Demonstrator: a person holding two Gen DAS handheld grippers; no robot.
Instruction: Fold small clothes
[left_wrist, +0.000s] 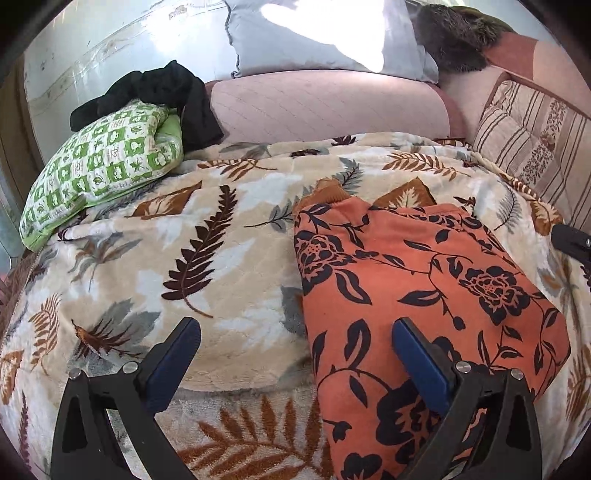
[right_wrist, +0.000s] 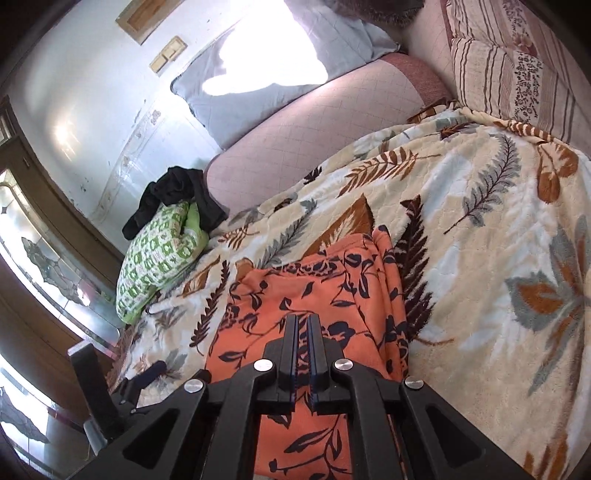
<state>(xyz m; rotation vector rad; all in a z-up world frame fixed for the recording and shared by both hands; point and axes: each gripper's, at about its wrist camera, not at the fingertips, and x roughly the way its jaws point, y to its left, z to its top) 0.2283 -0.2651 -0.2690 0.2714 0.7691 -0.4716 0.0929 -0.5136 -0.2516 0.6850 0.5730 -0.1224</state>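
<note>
Orange floral garment (left_wrist: 417, 295) lies folded on leaf-print blanket (left_wrist: 207, 236), near its front edge | left gripper (left_wrist: 295, 343) wide open, empty | right gripper (right_wrist: 303, 325) closed, apparently holding nothing | risk: plush blanket snags, undoing fold.

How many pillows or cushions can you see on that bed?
3. A green checked pillow lies at the left with black clothes on it, a grey pillow leans on the wall, and a striped cushion sits at the right. Others may be hidden.
</note>
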